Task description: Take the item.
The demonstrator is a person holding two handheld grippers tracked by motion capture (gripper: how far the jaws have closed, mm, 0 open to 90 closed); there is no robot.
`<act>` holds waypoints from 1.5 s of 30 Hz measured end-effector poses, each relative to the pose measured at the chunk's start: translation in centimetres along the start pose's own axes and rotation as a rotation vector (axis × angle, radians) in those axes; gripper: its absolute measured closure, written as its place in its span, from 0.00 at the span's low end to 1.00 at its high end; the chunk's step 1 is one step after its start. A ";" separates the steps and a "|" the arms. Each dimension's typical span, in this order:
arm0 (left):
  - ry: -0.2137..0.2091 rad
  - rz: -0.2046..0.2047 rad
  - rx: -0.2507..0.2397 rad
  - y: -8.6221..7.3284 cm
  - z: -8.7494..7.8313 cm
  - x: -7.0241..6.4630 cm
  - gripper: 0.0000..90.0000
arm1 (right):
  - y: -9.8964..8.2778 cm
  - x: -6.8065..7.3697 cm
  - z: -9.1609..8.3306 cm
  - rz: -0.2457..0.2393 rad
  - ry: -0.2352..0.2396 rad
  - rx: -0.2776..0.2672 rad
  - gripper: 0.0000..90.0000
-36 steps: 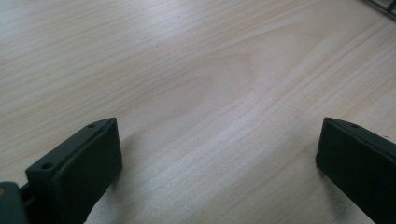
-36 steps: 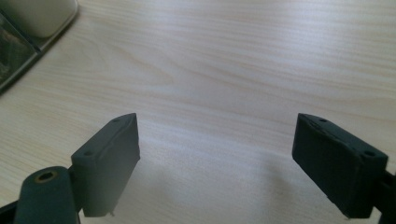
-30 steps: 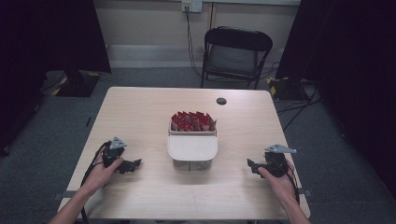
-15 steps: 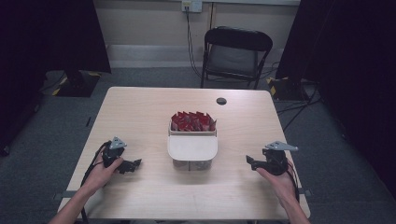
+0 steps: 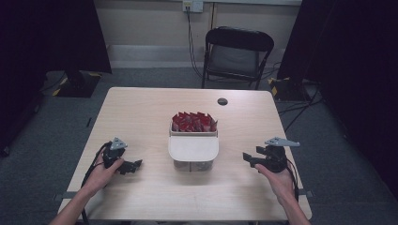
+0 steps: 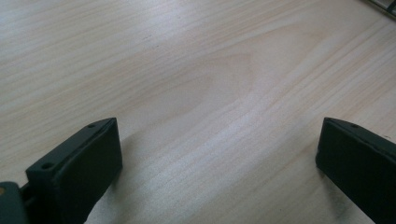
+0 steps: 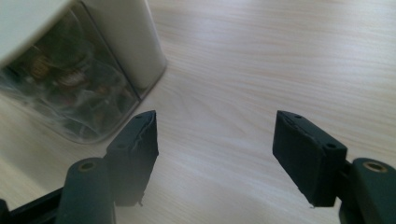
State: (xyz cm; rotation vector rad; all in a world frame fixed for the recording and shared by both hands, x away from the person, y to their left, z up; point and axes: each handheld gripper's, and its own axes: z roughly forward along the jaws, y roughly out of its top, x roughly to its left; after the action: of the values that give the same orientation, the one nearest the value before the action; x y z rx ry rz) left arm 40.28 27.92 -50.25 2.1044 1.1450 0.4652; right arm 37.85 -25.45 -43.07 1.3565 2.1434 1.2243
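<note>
**Container sits between 2 tools, a shade nearer the right one**

The lidded container [image 5: 193, 152] stands at the middle of the surface [image 5: 141, 112], its long axis running away from the person, with the red packets [image 5: 193, 122] filling the open box touching its far end. The right tool [image 5: 248, 159] points inward at the container's near right corner, close but apart; its jaws have just been closing, yet stand fairly wide with nothing between them. In the right gripper view the clear wall [image 7: 70, 88] lies ahead and to the left. The left tool [image 5: 136, 164] rests wide and empty on bare wood, slightly farther off
</note>
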 end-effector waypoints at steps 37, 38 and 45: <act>0.000 0.001 0.000 0.0 0.0 0.0 0.00 | 7.5 4.8 2.1 -0.080 0.176 -0.139 0.58; 0.000 0.000 0.000 0.0 0.0 0.0 0.00 | 7.6 5.1 2.4 -0.091 0.183 -0.137 0.60; 0.000 0.001 0.000 0.0 0.0 0.0 0.00 | 8.4 6.0 3.5 -0.100 0.198 -0.141 0.56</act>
State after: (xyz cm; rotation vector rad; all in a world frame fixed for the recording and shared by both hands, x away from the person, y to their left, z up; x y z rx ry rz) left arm 40.28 27.93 -50.25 2.1050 1.1445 0.4651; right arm 42.02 -17.13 -37.40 1.0975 2.1774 1.4920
